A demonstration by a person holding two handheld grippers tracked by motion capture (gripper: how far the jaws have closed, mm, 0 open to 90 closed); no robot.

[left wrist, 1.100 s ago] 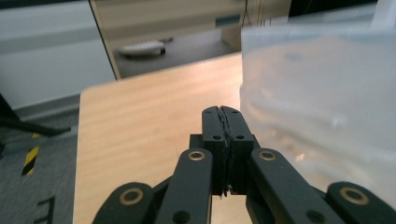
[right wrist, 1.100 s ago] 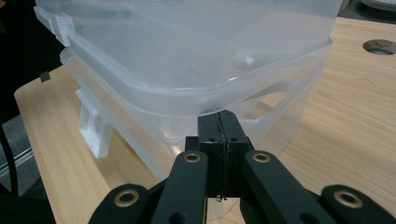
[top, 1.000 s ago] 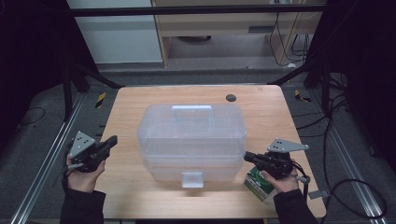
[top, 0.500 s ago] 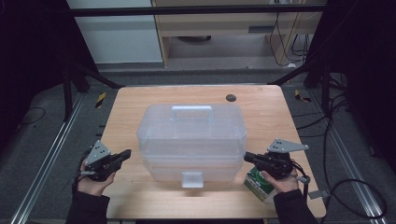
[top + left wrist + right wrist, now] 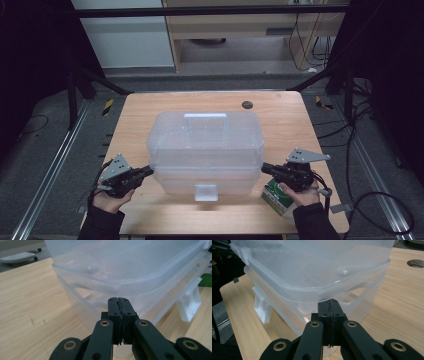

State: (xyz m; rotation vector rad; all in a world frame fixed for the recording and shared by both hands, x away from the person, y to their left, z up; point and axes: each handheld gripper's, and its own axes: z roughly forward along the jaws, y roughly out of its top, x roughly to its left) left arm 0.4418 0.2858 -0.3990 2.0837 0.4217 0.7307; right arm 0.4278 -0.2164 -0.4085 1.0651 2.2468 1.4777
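— Two grippers on the box, from what I have on the high view: the clear plastic storage box [image 5: 205, 150] sits mid-table on the wooden table [image 5: 150, 107], handle side away from me, latch tab [image 5: 206, 192] toward me. My left gripper [image 5: 146, 171] is at its left end, my right gripper [image 5: 264, 168] at its right end, both right at the lid's rim.

— Anything else on the table?

— A green carton [image 5: 275, 196] under my right hand, just beside the box's near right corner, and a dark hole [image 5: 246, 105] in the tabletop near the far edge.

— Left gripper view?

— Jaws pressed together, nothing between them, tips [image 5: 118, 300] up against the box [image 5: 130, 267] just under the lid's lip. Whether they touch it I can't tell. The latch tab [image 5: 189, 306] shows off to the right.

— And the right gripper view?

— Same story — jaws pressed together and empty, tips [image 5: 329, 302] under the lid's overhanging edge at the box's corner [image 5: 312, 272].
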